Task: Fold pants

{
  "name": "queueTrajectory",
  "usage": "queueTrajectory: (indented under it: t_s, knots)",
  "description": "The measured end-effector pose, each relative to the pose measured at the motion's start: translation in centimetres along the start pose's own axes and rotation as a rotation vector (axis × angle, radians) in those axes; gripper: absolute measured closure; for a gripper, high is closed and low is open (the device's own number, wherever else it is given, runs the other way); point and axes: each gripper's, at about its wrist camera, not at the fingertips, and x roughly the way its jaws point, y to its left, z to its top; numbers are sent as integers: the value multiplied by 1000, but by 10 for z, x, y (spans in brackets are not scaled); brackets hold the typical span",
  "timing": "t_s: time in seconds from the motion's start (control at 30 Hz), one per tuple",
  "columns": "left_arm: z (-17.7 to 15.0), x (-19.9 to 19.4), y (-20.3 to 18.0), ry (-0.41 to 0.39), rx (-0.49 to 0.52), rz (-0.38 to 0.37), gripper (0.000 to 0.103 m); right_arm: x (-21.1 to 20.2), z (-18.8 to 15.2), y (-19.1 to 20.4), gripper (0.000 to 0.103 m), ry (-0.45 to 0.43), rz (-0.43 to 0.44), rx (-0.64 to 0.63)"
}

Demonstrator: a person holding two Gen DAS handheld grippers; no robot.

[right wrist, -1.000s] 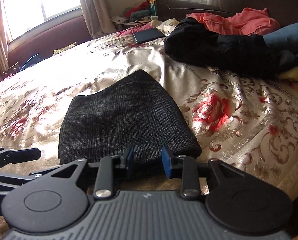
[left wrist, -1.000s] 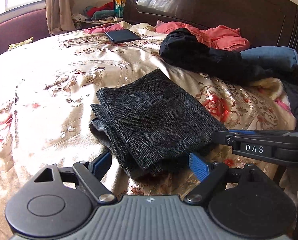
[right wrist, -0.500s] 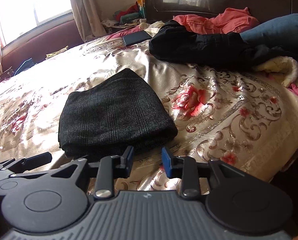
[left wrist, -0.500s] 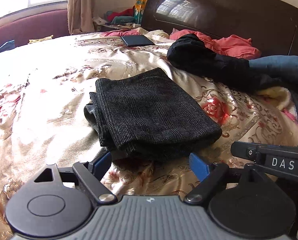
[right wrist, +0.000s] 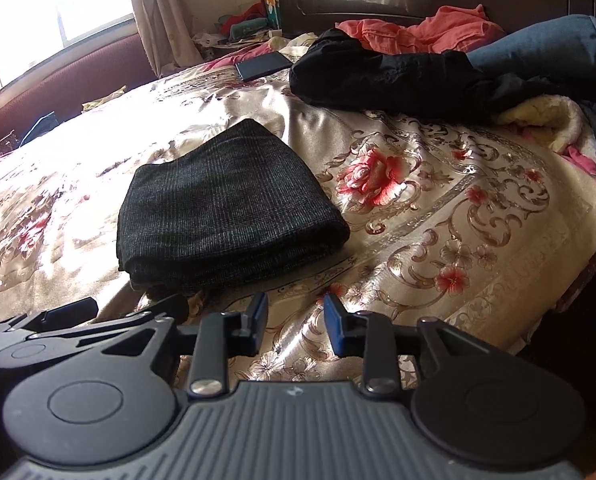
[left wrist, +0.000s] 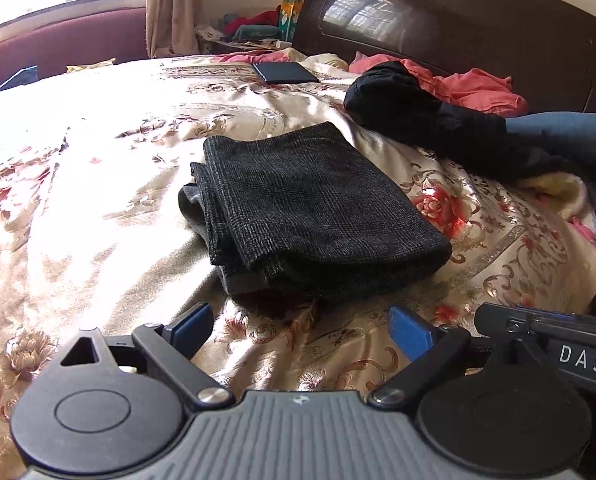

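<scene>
Both grippers, left gripper and right gripper, withdrawn from folded pants on bed; fingers apart, empty.

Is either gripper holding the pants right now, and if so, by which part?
Nothing is held. The left gripper and right gripper are both open, short of the folded pants lying on the bedspread.

Bed before me, gold floral satin cover. On it: folded dark grey pants toward the middle; black garment, coral-red clothing and blue denim item heaped along the headboard edge; dark flat phone or tablet near the far headboard corner.
</scene>
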Motion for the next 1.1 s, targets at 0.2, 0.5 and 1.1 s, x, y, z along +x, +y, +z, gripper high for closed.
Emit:
queueTrajectory:
  t_s: [0.2,0.5,1.1]
  knots:
    - [-3,5,-4,47,26,7,0,-6,-2,-1,71,3,-29,10]
    - [-4,6,-5,54,21,-11,0,-4,-8,-7,71,12,-32,43]
    - [-4,17,-9,120,3,35,0,10,-12,-15,71,29,-31,57]
